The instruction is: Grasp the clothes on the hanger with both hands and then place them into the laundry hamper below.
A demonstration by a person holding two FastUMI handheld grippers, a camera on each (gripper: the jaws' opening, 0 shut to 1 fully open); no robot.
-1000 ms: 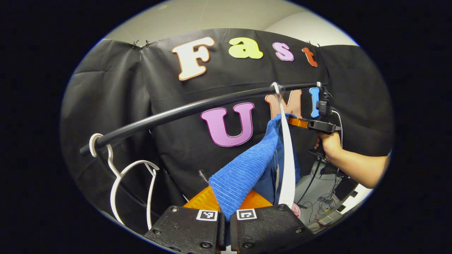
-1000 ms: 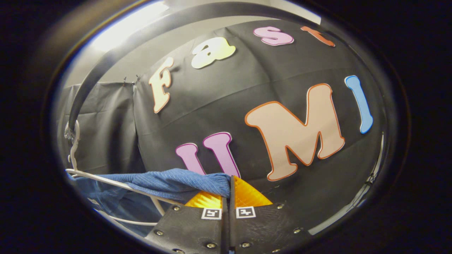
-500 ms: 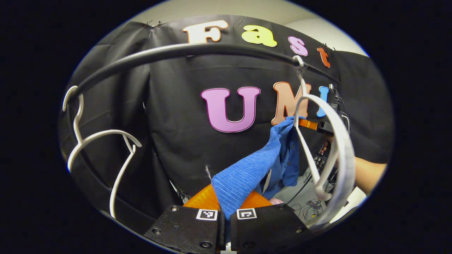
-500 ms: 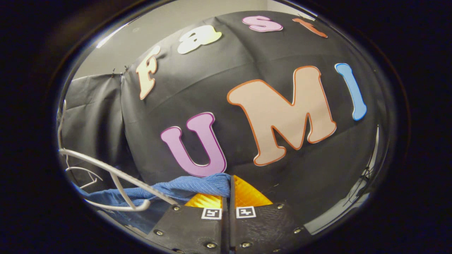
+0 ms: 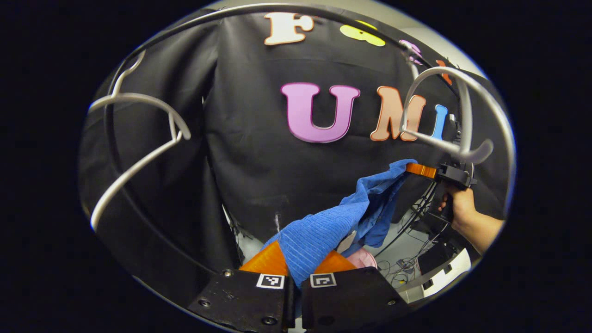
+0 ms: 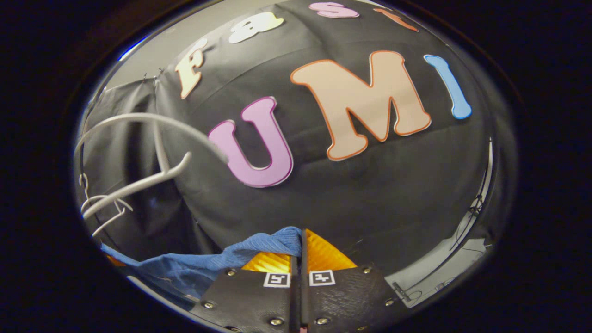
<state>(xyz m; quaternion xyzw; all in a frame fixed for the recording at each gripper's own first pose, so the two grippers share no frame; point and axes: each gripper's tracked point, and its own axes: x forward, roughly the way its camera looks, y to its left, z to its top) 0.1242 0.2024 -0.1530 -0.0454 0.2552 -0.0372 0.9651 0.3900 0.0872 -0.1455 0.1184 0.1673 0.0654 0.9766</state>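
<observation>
step: garment off hanger, hamper next | left gripper (image 5: 296, 273) pinching blue ribbed garment (image 5: 323, 231) at one edge | right gripper (image 6: 300, 259) pinching its other edge | cloth slung between both, below bare white hanger (image 5: 455, 115) | handling: light, soft, limp, sags; hold by the edges, lower together

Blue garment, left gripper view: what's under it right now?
Under the blue garment a pink object, loose cables and pale floor show; the garment covers the rest.
</observation>
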